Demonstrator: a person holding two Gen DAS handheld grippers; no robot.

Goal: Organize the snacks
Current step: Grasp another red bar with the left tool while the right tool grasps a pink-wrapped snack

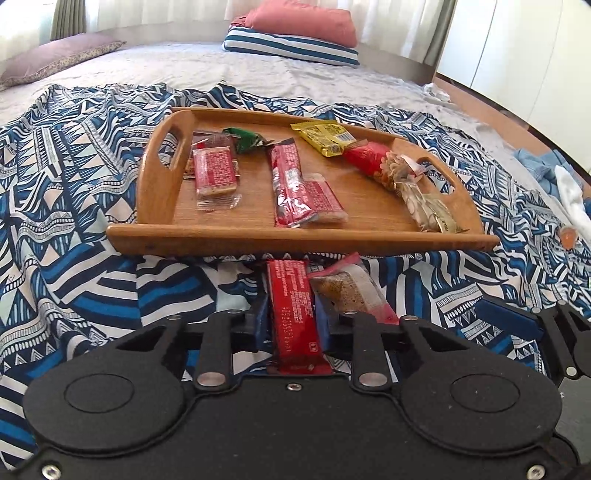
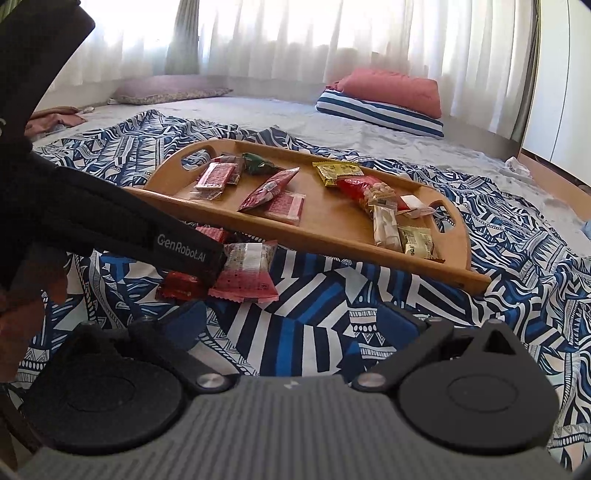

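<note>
A wooden tray (image 1: 236, 242) with handle cut-outs lies on a blue patterned cloth on the bed and holds several snack packets. It also shows in the right wrist view (image 2: 332, 242). My left gripper (image 1: 291, 321) is shut on a red snack bar (image 1: 291, 314) just in front of the tray's near rim. A pink and clear snack packet (image 1: 347, 288) lies beside it on the cloth, and it also shows in the right wrist view (image 2: 247, 273). My right gripper (image 2: 291, 325) is open and empty over the cloth, to the right of the left gripper (image 2: 199, 264).
The blue patterned cloth (image 1: 74, 236) covers the near part of the bed. Striped and pink pillows (image 1: 295, 33) lie at the far side. A small orange item (image 1: 567, 236) and white cloth (image 1: 570, 195) sit at the right edge.
</note>
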